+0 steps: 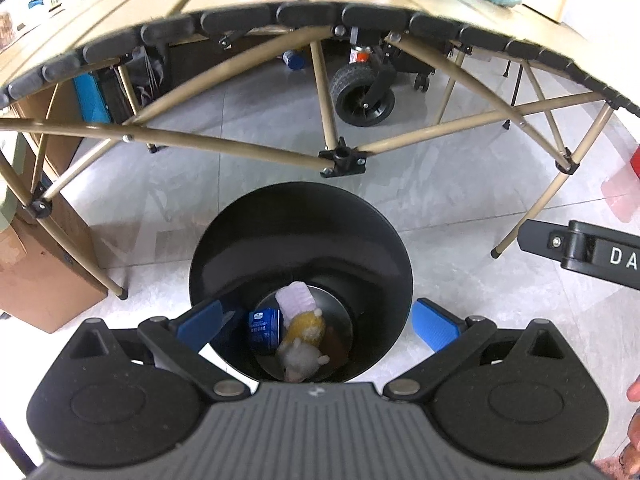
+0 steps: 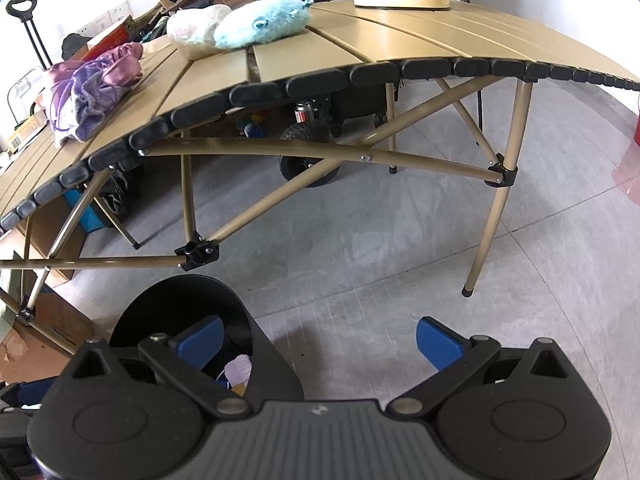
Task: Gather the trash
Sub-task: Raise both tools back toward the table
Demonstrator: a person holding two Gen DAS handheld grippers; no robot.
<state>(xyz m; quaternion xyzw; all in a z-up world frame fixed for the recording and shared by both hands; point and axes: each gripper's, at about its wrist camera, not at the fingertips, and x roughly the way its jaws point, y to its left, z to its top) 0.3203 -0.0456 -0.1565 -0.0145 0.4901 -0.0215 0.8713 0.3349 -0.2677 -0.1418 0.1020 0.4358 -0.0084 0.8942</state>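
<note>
Left gripper (image 1: 316, 322) hangs over the black bin (image 1: 300, 240) at lower centre, fingers spread wide and empty; trash (image 1: 302, 320) lies at its bottom. Right gripper (image 2: 320, 342), equally wide and empty, faces the desk (image 2: 320, 52).

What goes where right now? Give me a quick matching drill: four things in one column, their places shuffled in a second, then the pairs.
Things:
1. blue carton
2. light blue plush toy
3. purple cloth bundle
4. black wheel

Places:
A. on the floor under the table
B. on the tabletop, near its left end
C. inside the black bin
D. on the tabletop, beside a cream plush

Pairs: 1-C, 2-D, 3-B, 4-A
</note>
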